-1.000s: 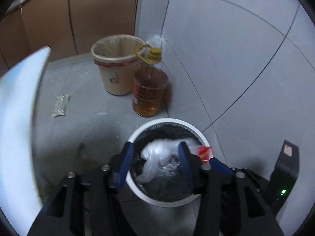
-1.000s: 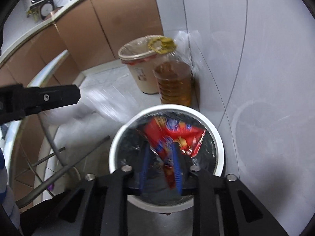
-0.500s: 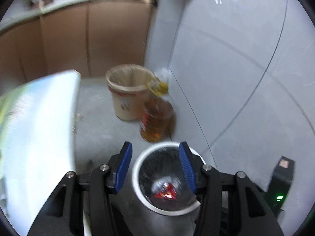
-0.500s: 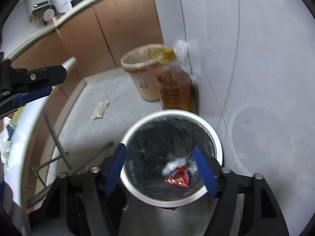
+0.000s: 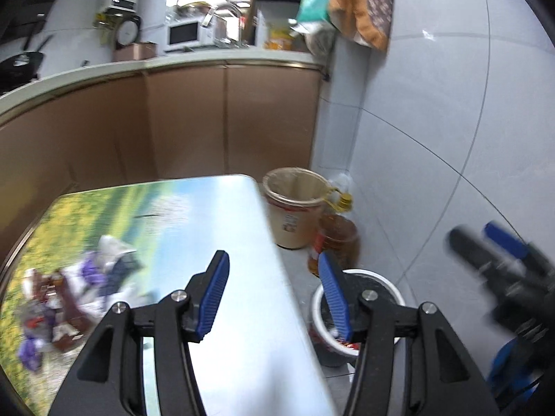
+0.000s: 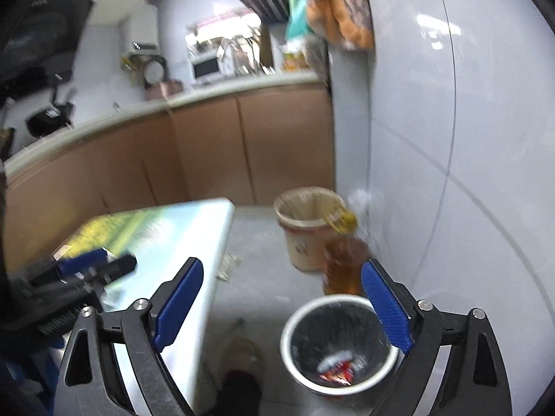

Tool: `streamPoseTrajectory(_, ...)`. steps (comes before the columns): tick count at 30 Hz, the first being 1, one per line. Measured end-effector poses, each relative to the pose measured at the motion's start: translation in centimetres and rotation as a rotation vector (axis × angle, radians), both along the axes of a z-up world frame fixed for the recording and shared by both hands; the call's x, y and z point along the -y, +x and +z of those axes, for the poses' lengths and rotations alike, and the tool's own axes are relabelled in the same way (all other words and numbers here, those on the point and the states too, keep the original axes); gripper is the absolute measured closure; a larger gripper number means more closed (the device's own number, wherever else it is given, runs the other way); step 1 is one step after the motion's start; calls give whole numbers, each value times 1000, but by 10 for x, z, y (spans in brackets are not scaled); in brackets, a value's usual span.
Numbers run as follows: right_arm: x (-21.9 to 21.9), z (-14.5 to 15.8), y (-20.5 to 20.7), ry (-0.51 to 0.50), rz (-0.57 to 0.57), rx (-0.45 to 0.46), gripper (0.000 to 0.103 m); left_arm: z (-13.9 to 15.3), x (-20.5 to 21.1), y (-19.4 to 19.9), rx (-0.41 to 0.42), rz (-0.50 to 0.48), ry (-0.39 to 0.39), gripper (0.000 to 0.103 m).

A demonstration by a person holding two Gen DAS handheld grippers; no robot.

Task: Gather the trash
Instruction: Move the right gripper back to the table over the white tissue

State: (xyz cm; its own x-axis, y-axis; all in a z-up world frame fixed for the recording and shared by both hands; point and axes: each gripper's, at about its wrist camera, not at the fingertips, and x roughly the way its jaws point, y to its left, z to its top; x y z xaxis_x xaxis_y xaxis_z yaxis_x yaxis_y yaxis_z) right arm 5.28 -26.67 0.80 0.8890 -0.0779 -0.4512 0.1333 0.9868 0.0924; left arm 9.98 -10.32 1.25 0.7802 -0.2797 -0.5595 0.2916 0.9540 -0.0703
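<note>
A white-rimmed bin [image 6: 338, 343] with a black liner stands on the floor by the wall; a red wrapper [image 6: 338, 376] and a clear plastic scrap lie at its bottom. The bin also shows in the left wrist view [image 5: 357, 315], low right. My left gripper [image 5: 274, 294] is open and empty, raised over the table's right edge. My right gripper [image 6: 282, 301] is open wide and empty, high above the floor and bin. A blurred heap of wrappers and trash [image 5: 66, 301] lies on the table's left part.
The table [image 5: 222, 228] has a glossy landscape-print top. A beige bin [image 6: 307, 227] and an oil jug [image 6: 343, 263] stand by the wall beyond the white bin. Brown cabinets and a cluttered counter [image 5: 156, 66] lie behind. A scrap [image 6: 227, 267] lies on the floor.
Both grippers let go of their trash into the white bin, the red wrapper and the clear plastic, then rose and tilted up. The table top and counter have come into view.
</note>
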Motion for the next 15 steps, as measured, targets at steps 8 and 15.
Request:
streamPoseTrajectory(8,-53,67,-53,-11,111,189,0,19,-83,-37,35,127,-35,45)
streamPoseTrajectory(15,-90,73,-48,-11,236,177,0,12,-147,-53,25,232,-34,45)
